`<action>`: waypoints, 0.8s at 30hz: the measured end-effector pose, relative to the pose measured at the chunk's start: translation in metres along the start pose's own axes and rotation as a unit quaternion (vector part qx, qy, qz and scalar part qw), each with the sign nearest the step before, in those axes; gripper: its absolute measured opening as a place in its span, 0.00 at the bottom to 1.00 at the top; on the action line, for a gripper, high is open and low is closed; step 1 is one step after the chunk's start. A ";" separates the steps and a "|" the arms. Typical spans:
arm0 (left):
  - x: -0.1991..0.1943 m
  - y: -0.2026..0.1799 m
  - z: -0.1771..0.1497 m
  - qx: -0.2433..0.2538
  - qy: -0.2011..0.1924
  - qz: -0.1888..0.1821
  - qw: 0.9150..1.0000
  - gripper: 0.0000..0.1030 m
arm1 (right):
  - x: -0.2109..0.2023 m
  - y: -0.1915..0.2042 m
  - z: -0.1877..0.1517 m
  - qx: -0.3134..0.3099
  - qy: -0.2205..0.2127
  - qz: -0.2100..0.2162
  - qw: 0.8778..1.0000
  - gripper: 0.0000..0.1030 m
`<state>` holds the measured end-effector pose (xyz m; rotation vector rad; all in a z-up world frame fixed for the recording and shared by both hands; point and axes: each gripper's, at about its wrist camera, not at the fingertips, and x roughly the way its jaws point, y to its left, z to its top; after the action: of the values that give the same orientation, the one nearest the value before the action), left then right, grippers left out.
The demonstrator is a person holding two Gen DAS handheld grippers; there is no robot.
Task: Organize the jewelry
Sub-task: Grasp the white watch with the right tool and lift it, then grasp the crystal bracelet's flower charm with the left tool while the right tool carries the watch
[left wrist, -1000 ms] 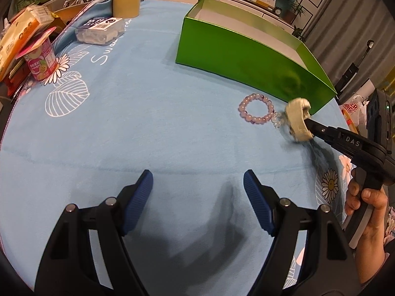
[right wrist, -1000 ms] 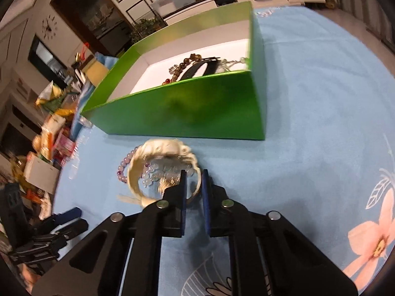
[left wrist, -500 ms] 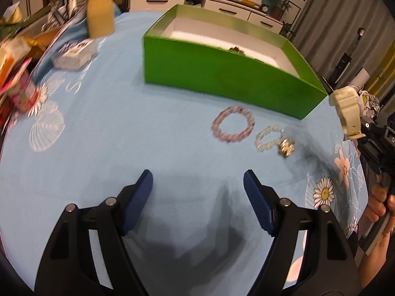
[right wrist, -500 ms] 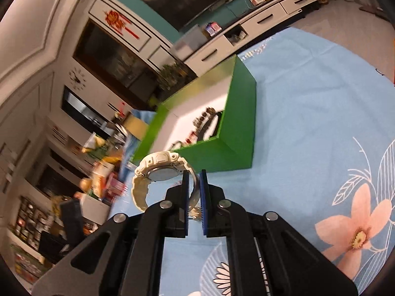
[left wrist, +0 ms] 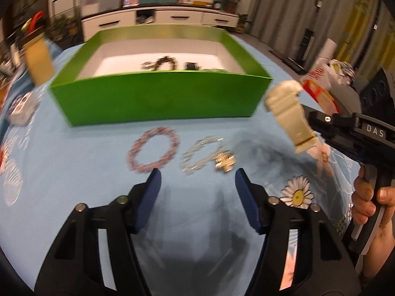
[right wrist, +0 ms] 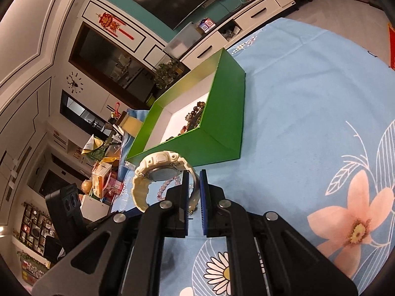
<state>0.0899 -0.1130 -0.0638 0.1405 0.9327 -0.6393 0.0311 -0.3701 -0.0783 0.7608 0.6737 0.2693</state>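
Note:
My right gripper [right wrist: 192, 176] is shut on the strap of a cream watch [right wrist: 158, 170] and holds it in the air, right of the green box [right wrist: 222, 128]. The watch [left wrist: 290, 116] also shows in the left wrist view, lifted beside the box [left wrist: 160, 98]. The box holds dark bead jewelry [left wrist: 160, 64]. My left gripper [left wrist: 197, 180] is open and empty, just short of a pink bead bracelet [left wrist: 153, 150] and a clear bead bracelet with a gold charm [left wrist: 207, 155], both lying on the blue cloth in front of the box.
A tan bottle [left wrist: 39, 59] and a small plastic case [left wrist: 22, 106] stand at the table's left. Packets and clutter [right wrist: 103, 177] crowd the left edge. The blue flower-print tablecloth [right wrist: 308, 113] spreads to the right of the box.
My right gripper has lifted the watch off the cloth, uncovering the clear bracelet beneath it. My left gripper has moved closer to the two bracelets and the box.

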 end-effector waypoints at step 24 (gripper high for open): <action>0.023 -0.014 0.001 -0.013 -0.007 -0.038 0.999 0.20 | -0.009 -0.011 0.003 0.011 -0.006 -0.005 1.000 0.08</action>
<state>0.0927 -0.1353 -0.0790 0.0771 0.9358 -0.6960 0.0260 -0.3842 -0.0803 0.7795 0.6694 0.2479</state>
